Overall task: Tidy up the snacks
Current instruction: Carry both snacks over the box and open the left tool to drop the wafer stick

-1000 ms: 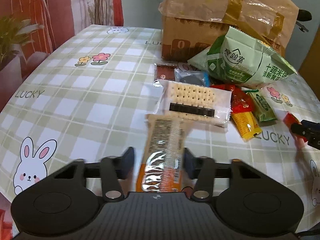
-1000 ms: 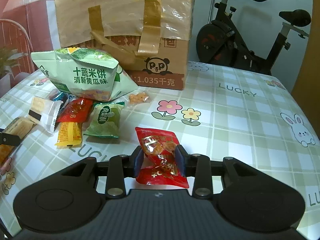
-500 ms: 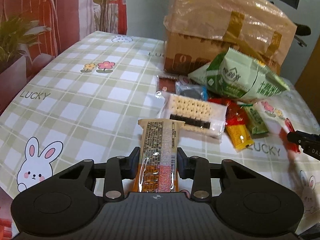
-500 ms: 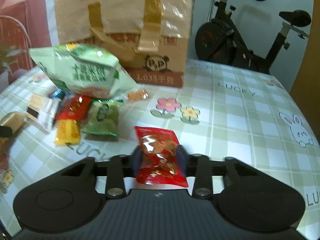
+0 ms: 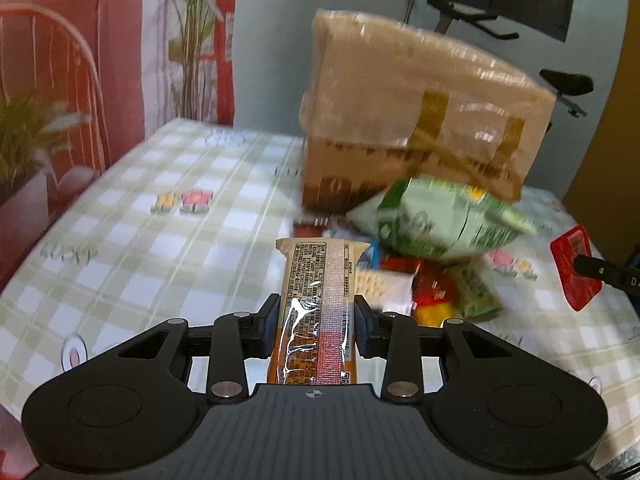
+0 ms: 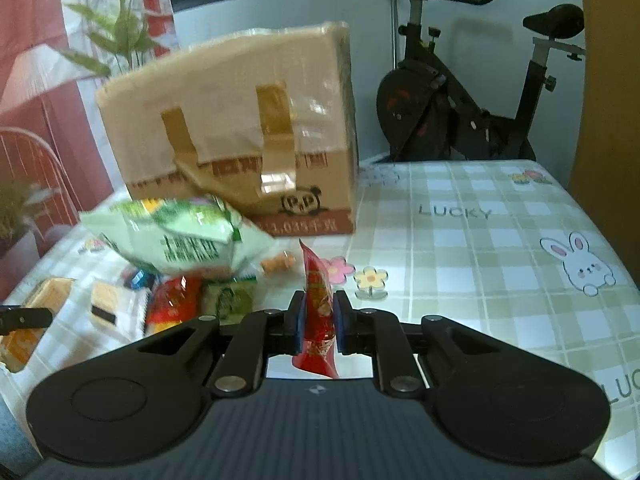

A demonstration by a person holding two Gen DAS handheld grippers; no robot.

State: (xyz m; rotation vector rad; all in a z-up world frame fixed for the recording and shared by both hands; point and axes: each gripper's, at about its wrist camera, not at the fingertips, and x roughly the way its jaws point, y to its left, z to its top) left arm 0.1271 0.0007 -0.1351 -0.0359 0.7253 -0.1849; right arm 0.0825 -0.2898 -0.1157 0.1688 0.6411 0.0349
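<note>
Orange-and-cream snack bar (image 5: pixel 316 312) and red snack packet (image 6: pixel 319 312), each clamped in a gripper above the checked tablecloth (image 6: pixel 472 264).
L gripper (image 5: pixel 316 316): fingers pinched on the bar's long sides, label side up, far end pointing toward the cardboard box (image 5: pixel 420 120) at the table's far edge. R gripper (image 6: pixel 319 318): fingers pressed on the red packet, held edge-on, upright. Remaining snacks lie in a pile just in front of the box, w/ a big green bag (image 6: pixel 180 240) on top and small red, yellow and green packs nearer. Exercise bike (image 6: pixel 472 92) beyond the far edge.
</note>
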